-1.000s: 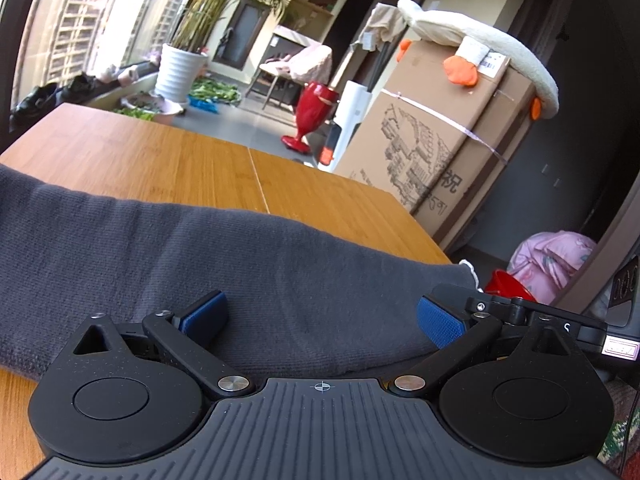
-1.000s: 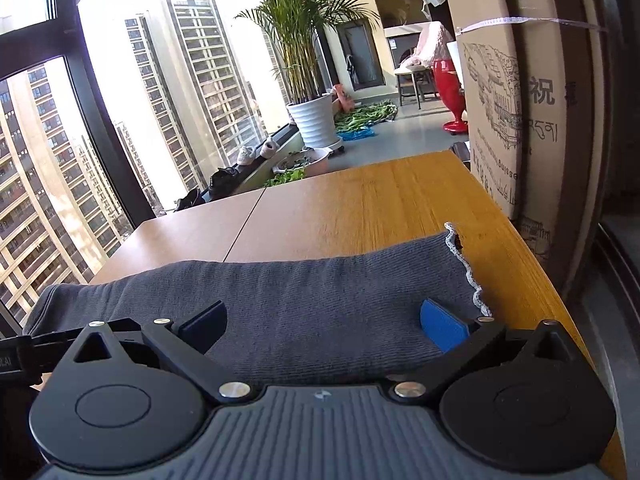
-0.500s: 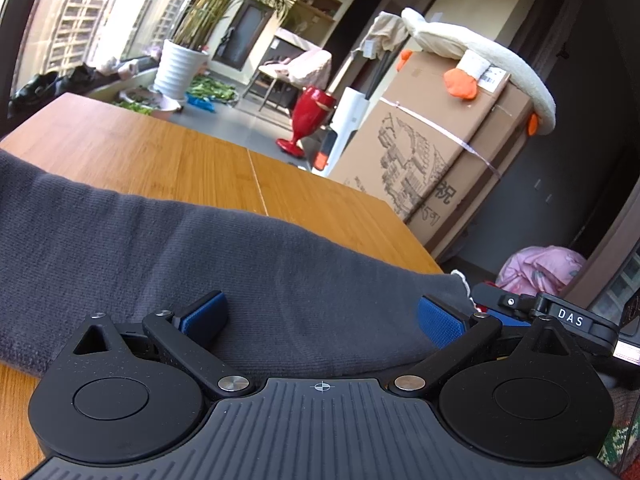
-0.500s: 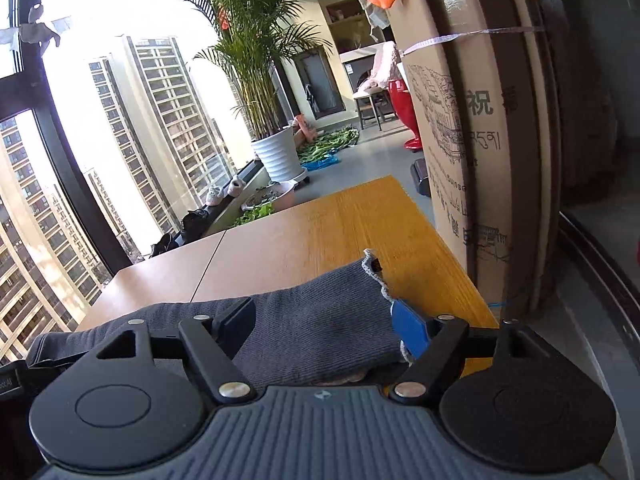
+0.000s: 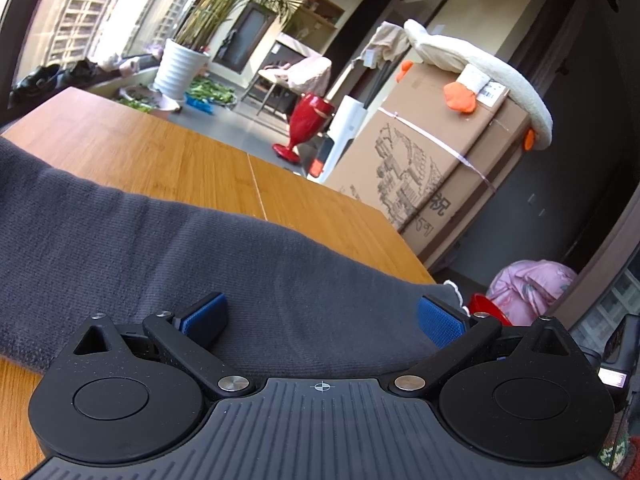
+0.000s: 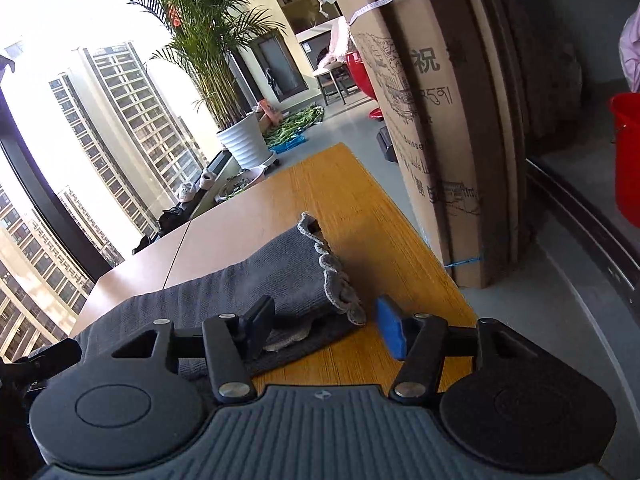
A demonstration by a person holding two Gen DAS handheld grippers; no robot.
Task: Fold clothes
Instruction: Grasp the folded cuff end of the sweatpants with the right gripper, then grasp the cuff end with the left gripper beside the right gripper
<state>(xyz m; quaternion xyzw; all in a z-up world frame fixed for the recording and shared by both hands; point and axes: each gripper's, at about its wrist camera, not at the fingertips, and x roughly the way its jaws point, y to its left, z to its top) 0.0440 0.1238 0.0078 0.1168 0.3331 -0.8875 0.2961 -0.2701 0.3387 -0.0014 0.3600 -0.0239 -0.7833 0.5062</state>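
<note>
A dark grey knit garment [image 5: 168,248] lies stretched across the wooden table [image 5: 160,152]. My left gripper [image 5: 322,318] stands open and wide at its near edge, the cloth lying between the blue pads [image 5: 440,320] without being pinched. In the right wrist view the garment's end [image 6: 288,272], with its pale scalloped trim [image 6: 336,280], is bunched between the jaws of my right gripper [image 6: 325,328]. Those jaws are closing; the left finger touches the cloth, and the blue right pad [image 6: 390,332] still stands just clear of it.
A tall cardboard box [image 6: 440,120] stands on the floor close past the table's right edge. A red bucket [image 6: 628,152] and a pink bundle [image 5: 532,288] sit beyond it. A potted palm [image 5: 180,68] and a red vase [image 5: 308,120] stand farther off.
My right gripper has shifted right to the garment's trimmed end, rolled, and narrowed its jaws around it; that end has bunched up. The left gripper has stayed put and open.
</note>
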